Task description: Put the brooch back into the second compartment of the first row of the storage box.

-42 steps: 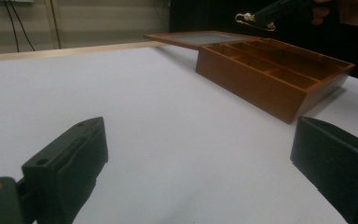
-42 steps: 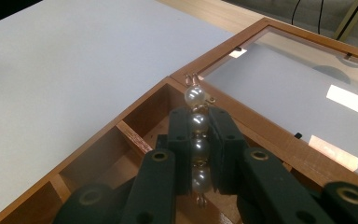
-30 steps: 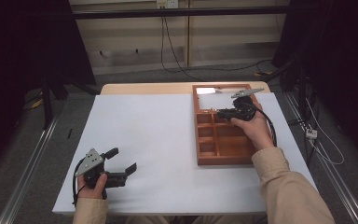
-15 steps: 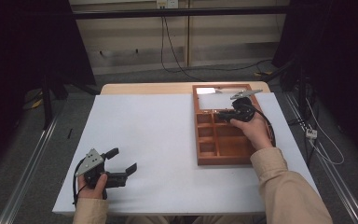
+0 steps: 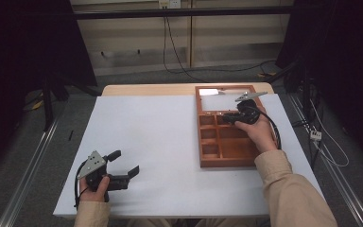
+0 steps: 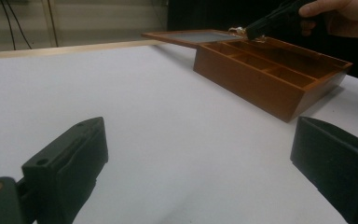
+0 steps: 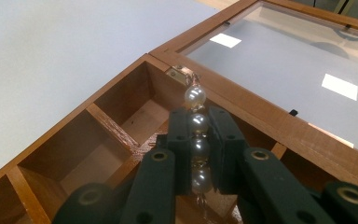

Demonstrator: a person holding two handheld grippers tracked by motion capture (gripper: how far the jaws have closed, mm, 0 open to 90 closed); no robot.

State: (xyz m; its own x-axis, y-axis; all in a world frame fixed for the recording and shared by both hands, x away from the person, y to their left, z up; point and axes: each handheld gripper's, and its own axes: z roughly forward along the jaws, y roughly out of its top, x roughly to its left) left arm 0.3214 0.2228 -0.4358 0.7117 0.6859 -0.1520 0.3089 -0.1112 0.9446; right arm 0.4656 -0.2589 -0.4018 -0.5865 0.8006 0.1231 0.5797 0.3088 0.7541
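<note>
While the right gripper (image 7: 199, 154) pinches that pearl string (image 7: 196, 144) over the box (image 7: 121, 140) below, a loose squeeze could drop it into the wrong slot; left gripper (image 6: 205, 168) sits spread.

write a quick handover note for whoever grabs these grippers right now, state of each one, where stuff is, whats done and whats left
Right hand-held gripper: shut on a string of pearls, held over the open wooden box near its hinge edge.
Left hand-held gripper: open, holding nothing, low over the white table at the near left.
Box: on the table's right side, glass lid folded back, the compartments in view look bare.
Done: pearls gripped and brought over the box.
Left: probably lower the pearls into a compartment, release, then perhaps close the lid.
</note>
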